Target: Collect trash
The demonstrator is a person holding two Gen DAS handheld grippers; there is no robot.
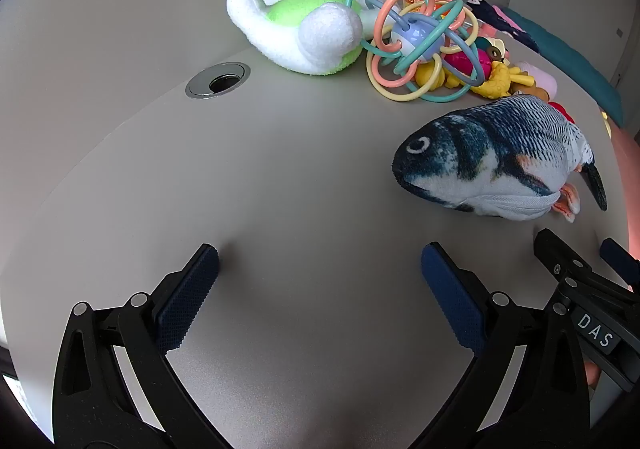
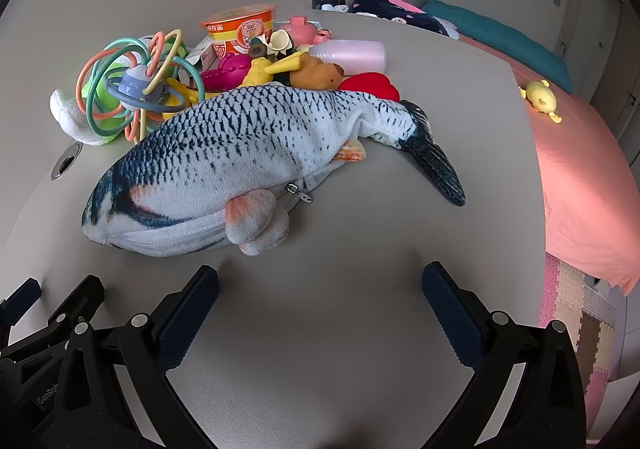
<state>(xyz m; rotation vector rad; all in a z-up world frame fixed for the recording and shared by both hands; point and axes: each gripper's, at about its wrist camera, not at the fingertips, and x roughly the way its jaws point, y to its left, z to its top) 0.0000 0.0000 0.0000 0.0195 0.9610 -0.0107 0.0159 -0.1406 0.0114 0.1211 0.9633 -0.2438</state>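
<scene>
An orange instant-noodle cup (image 2: 239, 29) stands at the back of a pile of toys on the grey table (image 2: 320, 309); a small white carton (image 2: 206, 54) lies beside it. In front of the pile lies a big plush fish (image 2: 248, 165), also in the left wrist view as the plush fish (image 1: 492, 159). My right gripper (image 2: 320, 285) hovers open over bare table just short of the fish, nothing between its fingers. My left gripper (image 1: 320, 263) is open too, over bare table left of the fish. The right gripper's body (image 1: 592, 289) shows at the left view's lower right.
A ring rattle (image 1: 416, 45), a white-and-green plush (image 1: 304, 29), a pale pink bottle (image 2: 352, 56), a brown plush (image 2: 320, 75) and yellow toys crowd the pile. A metal cable grommet (image 1: 218, 80) sits in the table. A pink bed (image 2: 580, 177) with a yellow toy (image 2: 540, 100) lies right.
</scene>
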